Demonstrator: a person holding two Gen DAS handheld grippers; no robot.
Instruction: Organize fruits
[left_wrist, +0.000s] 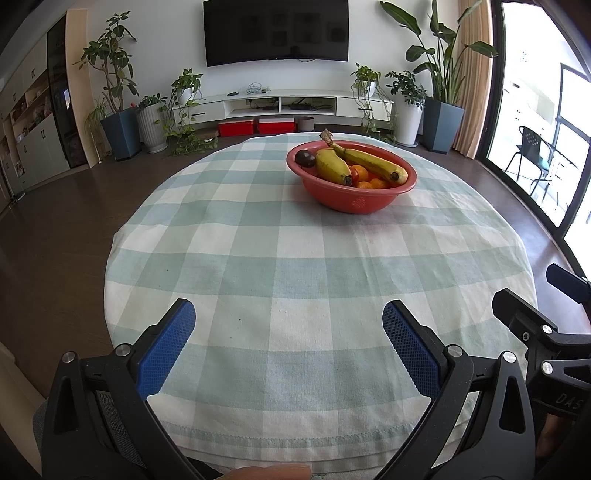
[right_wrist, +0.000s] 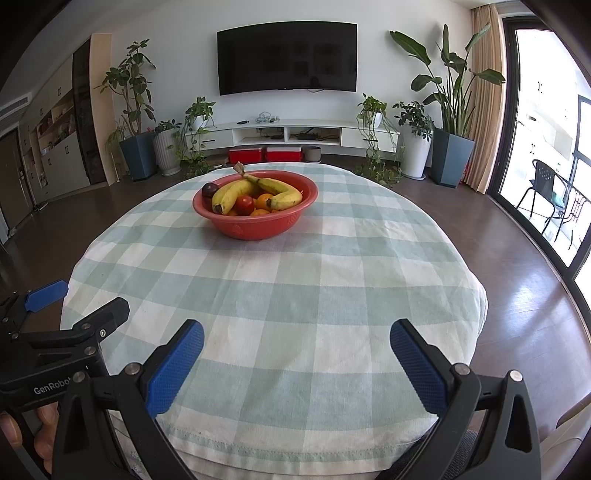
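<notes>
Red plastic bowl (right_wrist: 255, 210): sitting on the far half of the table, well apart from both of our grippers, and holding all the fruit we are seeing.
Fruit: two bananas (right_wrist: 258, 192) are lying across the top, joined at the stem; a dark plum-like fruit (right_wrist: 209, 189) is resting against the far-left rim; a red tomato-like fruit (right_wrist: 245, 205) and several oranges (right_wrist: 264, 201) are sitting underneath.
Tablecloth (left_wrist: 280, 258): pale green and white check, draped over a round table, with nothing else lying on it.
Left gripper (left_wrist: 288, 343): we are holding it low over the near edge, blue pads spread wide, nothing between them.
Right gripper (right_wrist: 297, 354): likewise released and empty, hovering beside the left one.
Stage, as we judge it: the fruit is already gathered, so we are either finishing or about to sort.
Risks: if we are reaching in for the round fruit, we could be nudging the bananas over the rim, since they are lying loose on top; a squeeze too hard could be bruising the soft tomato; a push on the light bowl could be sliding it and rucking the cloth.
</notes>
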